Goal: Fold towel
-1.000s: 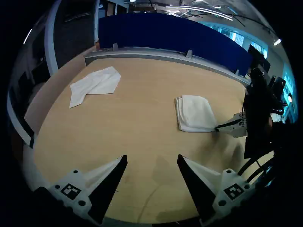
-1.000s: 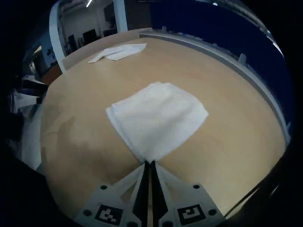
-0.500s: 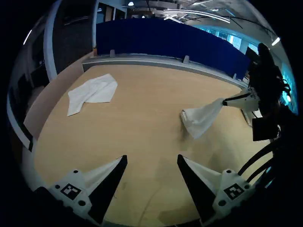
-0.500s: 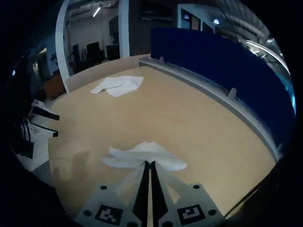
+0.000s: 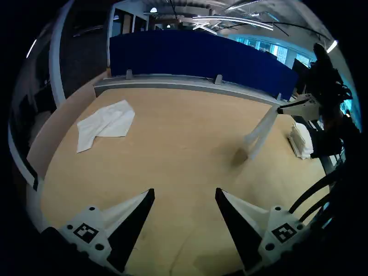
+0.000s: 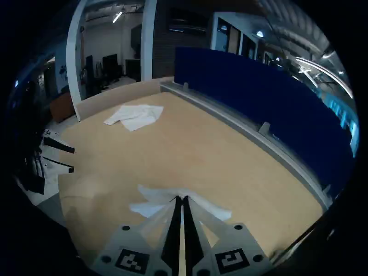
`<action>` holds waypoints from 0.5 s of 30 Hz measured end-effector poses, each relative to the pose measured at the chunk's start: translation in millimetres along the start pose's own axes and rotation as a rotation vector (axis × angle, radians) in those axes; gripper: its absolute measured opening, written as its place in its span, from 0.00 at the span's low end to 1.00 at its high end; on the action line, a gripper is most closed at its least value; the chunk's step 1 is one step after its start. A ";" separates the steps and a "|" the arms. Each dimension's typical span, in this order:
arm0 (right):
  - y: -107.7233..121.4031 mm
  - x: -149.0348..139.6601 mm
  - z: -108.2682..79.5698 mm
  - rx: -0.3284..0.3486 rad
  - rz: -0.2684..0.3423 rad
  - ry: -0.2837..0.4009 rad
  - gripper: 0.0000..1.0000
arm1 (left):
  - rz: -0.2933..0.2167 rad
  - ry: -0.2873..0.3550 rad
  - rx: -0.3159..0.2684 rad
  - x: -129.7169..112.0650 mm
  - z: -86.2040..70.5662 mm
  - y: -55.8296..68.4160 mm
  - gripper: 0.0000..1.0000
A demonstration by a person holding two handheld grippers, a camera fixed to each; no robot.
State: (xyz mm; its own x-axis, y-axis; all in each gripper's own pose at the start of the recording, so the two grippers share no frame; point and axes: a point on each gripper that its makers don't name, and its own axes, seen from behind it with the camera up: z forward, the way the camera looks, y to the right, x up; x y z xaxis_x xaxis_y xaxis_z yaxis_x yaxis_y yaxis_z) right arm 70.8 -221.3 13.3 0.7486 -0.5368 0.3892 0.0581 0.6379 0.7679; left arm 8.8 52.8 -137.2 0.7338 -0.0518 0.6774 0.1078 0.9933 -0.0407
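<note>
**One towel aloft, one loose on the table**

The right gripper (image 6: pixel 182 198) has its fingers pressed together on an edge of a white towel (image 6: pixel 158 195), which spreads out just under the fingertips. In the left gripper view this towel hangs in a narrow drape above the table (image 5: pixel 184 138), clear of the wood, with its shadow beneath it. The left gripper (image 5: pixel 184 190) holds nothing; its fingers stand wide apart low over the near part of the table.

Beyond the hanging towel, by the table's right edge, lies a pile (image 5: pixel 301 138) of white cloth that looks like folded towels. A loose towel (image 5: pixel 106 123) lies rumpled well apart on the far left, near the blue partition (image 5: pixel 202 55). A person (image 5: pixel 329 92) stands behind the right gripper.

The step in hand appears to be carrying a finished towel to the pile. The next move calls for lowering it squarely and flat, since cloth pinched at one edge may fall open, then letting go and turning to the loose towel.

No brand or writing can be read; each gripper finger bears a square black-and-white marker (image 5: pixel 86 231).
</note>
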 end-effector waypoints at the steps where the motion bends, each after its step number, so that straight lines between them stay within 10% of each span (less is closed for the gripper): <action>1: 2.6 -0.4 -2.0 -0.003 0.003 0.001 0.03 | 0.001 0.000 -0.002 1.0 0.3 1.5 0.98; 15: 86.0 -4.7 -56.7 -0.079 0.030 0.009 0.03 | 0.015 -0.005 -0.018 6.7 8.3 20.6 0.98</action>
State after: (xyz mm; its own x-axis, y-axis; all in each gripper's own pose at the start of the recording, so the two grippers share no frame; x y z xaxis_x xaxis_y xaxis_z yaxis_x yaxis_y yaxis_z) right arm 109.7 -132.6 48.7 0.7568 -0.5120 0.4063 0.0873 0.6953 0.7134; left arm 10.4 73.7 -127.5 0.7321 -0.0366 0.6803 0.1088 0.9920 -0.0638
